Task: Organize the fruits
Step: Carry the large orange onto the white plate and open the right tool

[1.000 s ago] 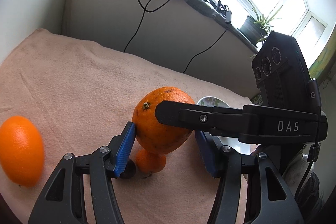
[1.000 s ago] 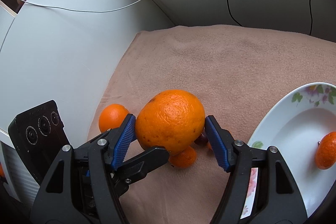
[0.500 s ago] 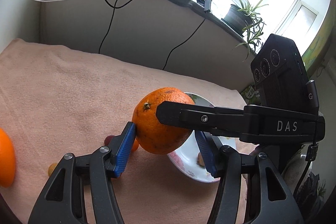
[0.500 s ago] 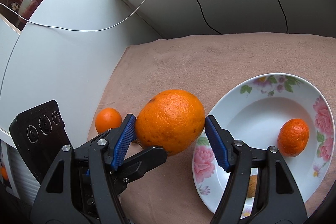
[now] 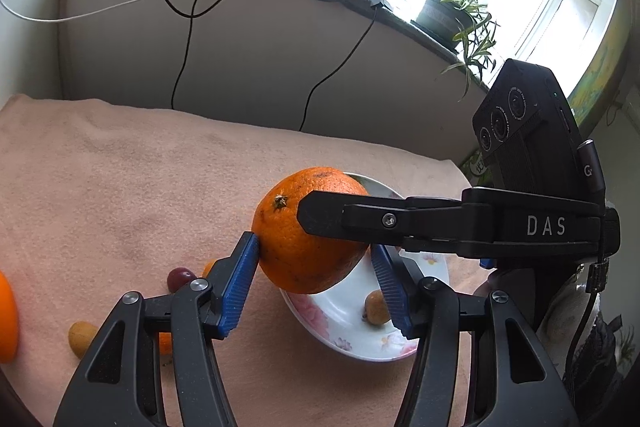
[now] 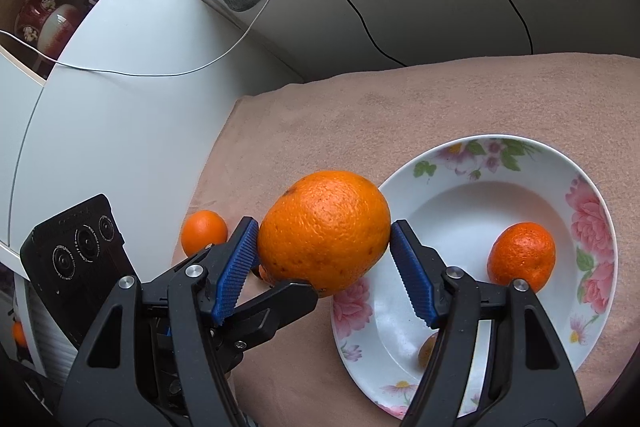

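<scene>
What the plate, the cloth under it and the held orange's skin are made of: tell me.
Plate: likely glazed ceramic, glossy white with printed pink flowers.
Cloth: soft fleece or terry, matte peach, fuzzy nap and wrinkles.
Orange: real-looking peel, waxy sheen, pitted pores, dark blemishes.
</scene>
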Tool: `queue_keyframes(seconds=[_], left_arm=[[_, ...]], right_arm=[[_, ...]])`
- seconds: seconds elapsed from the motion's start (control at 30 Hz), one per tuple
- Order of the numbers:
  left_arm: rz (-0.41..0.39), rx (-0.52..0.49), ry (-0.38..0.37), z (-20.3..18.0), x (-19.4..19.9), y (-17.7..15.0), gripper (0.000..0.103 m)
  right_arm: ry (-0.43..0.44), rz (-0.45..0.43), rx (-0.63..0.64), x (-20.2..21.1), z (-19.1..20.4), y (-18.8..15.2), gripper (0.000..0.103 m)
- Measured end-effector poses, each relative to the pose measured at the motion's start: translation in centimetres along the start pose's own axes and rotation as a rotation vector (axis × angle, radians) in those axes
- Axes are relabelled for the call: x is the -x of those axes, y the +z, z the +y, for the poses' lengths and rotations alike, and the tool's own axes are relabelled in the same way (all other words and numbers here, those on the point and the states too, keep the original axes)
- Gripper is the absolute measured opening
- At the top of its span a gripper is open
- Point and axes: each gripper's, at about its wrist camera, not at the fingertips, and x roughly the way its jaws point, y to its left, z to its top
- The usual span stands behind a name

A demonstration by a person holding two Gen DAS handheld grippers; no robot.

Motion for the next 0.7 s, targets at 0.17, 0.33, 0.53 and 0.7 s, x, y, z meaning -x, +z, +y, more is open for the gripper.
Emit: queue_keyframes(seconds=[0.17,0.33,0.53,0.7], left_arm=[[0.018,-0.005,-0.005,-0.4,-0.8,-0.1,0.057],[0.021,-0.019,-0.015,-1.1,-0.8,-0.2,0.054],[0.011,-0.049,-0.015,-1.8,0.1,-0.4,0.054],[0.009,-0.053,-0.005,-1.7,1.0,-1.1,0.055]], right_arm=[[-0.016,0.012,0.005,0.0,-0.6,0.0,0.071],[-0.11,-0.02,0.03,0.7,-0.5,0.1,0.071],[-0.12,-0.078,-0.002,2.6,-1.7,0.3,0.083],[-0.114,-0.119,0.008,4.2,-1.4,-0.2,0.083]])
